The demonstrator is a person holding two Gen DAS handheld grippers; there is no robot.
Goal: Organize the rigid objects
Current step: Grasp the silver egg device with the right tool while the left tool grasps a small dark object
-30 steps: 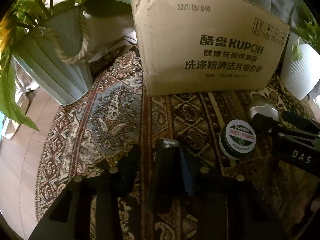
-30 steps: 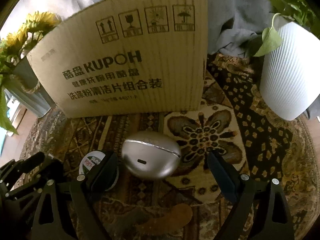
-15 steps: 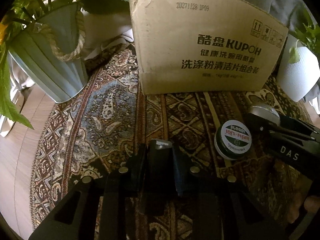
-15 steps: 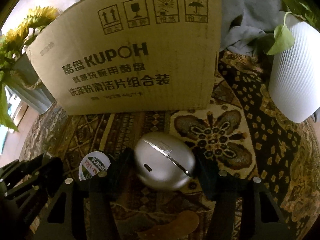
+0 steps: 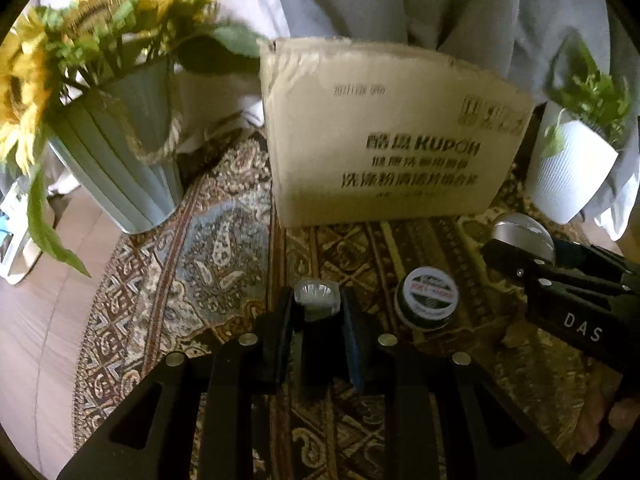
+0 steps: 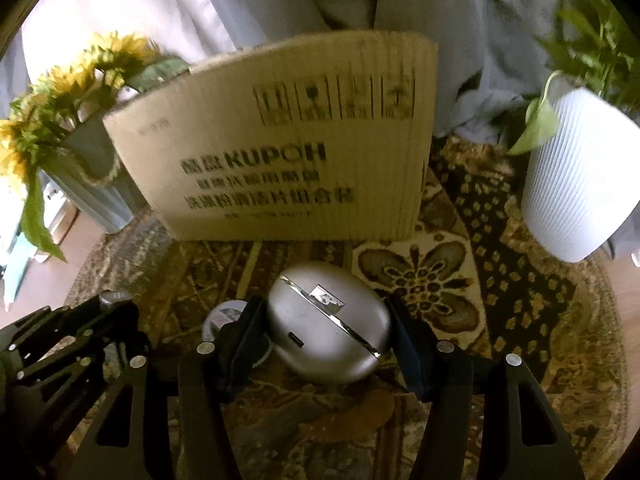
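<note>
My left gripper (image 5: 317,312) is shut on a small black flashlight (image 5: 316,293), lens facing forward, held above the patterned rug. My right gripper (image 6: 328,320) is shut on a silver oval earbud case (image 6: 326,326) and holds it above the rug; it also shows at the right of the left wrist view (image 5: 520,232). A round black tin with a white and red label (image 5: 428,298) lies on the rug between the two grippers. A cardboard box (image 5: 392,136) printed KUPOH stands behind them, its top out of sight.
A pale green bucket with sunflowers (image 5: 120,152) stands at back left. A white ribbed pot with a green plant (image 6: 580,184) stands at back right. A round patterned rug (image 5: 208,240) covers the table. Grey cloth hangs behind.
Both grippers closed on their objects and lifted: the left on the flashlight, the right on the silver case. Both views rose and tilted back; the tin stayed on the rug.
</note>
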